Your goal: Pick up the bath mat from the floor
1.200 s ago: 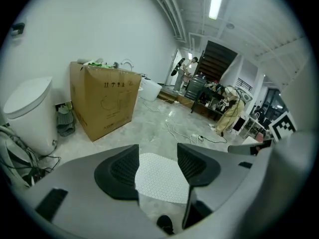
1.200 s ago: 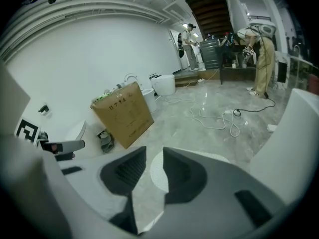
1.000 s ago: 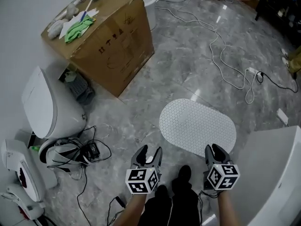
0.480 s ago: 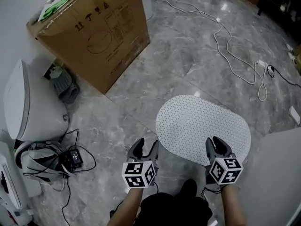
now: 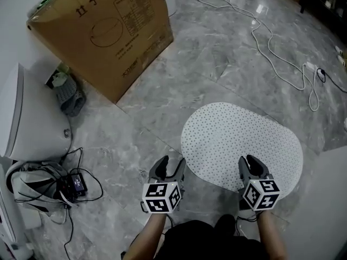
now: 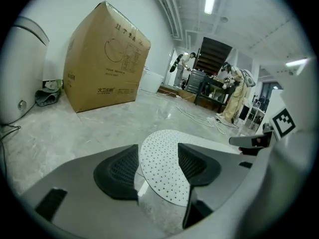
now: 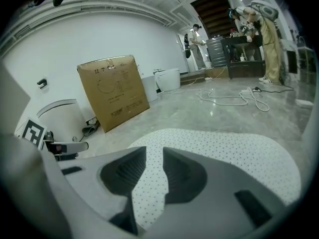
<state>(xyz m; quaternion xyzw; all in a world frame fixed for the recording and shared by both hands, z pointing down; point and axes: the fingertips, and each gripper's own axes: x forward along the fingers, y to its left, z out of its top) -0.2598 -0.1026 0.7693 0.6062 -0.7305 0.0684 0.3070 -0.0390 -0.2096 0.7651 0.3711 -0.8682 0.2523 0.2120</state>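
The bath mat is a white oval dotted with small holes, lying flat on the grey marble floor. My left gripper hovers just off its near left edge, jaws wide open and empty. In the left gripper view the mat shows between the pads of the left gripper. My right gripper is over the mat's near edge, with a narrow gap between its jaws and nothing held. The right gripper view looks along the right gripper across the mat.
A big cardboard box stands at the far left. A white cable snakes over the floor beyond the mat. A white fixture and tangled black cords lie at the left. Another white fixture is at the right.
The head view has dropped toward the mat, and both grippers now sit closer to its near edge. Neither jaw gap has visibly changed.
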